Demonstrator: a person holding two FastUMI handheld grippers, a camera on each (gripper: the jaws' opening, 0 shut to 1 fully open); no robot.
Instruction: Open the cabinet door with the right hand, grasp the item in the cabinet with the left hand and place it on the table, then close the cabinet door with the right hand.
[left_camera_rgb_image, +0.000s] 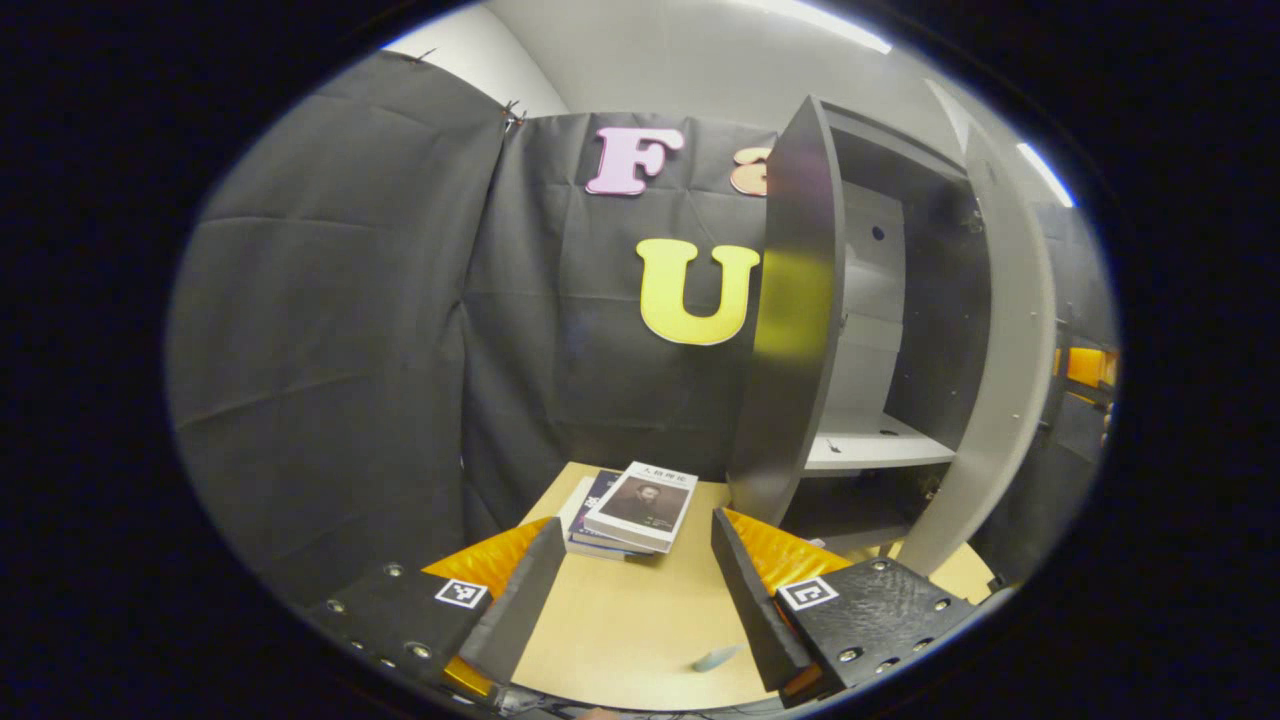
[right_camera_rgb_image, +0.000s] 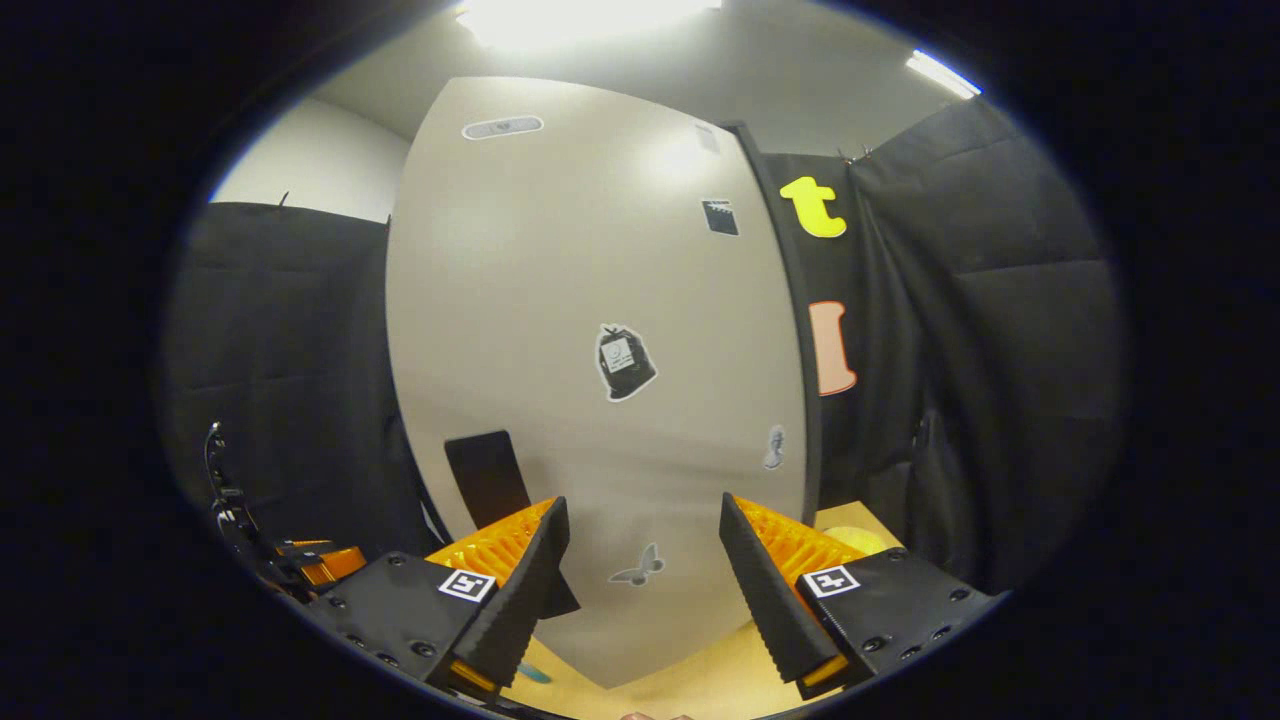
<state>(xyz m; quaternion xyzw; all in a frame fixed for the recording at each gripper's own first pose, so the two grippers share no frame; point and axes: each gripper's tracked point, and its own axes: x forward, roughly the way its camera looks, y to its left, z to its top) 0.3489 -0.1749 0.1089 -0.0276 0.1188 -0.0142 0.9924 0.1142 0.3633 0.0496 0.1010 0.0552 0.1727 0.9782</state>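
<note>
The cabinet (left_camera_rgb_image: 790, 330) stands on the table's right side with its light door (left_camera_rgb_image: 1000, 380) swung open, and a white shelf (left_camera_rgb_image: 870, 445) shows inside. A small stack of books (left_camera_rgb_image: 640, 505) lies on the wooden table (left_camera_rgb_image: 640, 620), left of the cabinet. My left gripper (left_camera_rgb_image: 636, 522) is open above the table, just in front of the books and holding nothing. In the right gripper view the door's pale outer face (right_camera_rgb_image: 600, 300), dotted with stickers, is close ahead. My right gripper (right_camera_rgb_image: 642, 503) is open before it, apart from a dark handle (right_camera_rgb_image: 487, 475) to its left.
A small bluish object (left_camera_rgb_image: 715, 658) lies on the table near my left gripper's right finger. A yellow object (right_camera_rgb_image: 850, 540) sits on the table (right_camera_rgb_image: 700, 680) past the door's right edge. Black cloth walls close in the booth on all sides.
</note>
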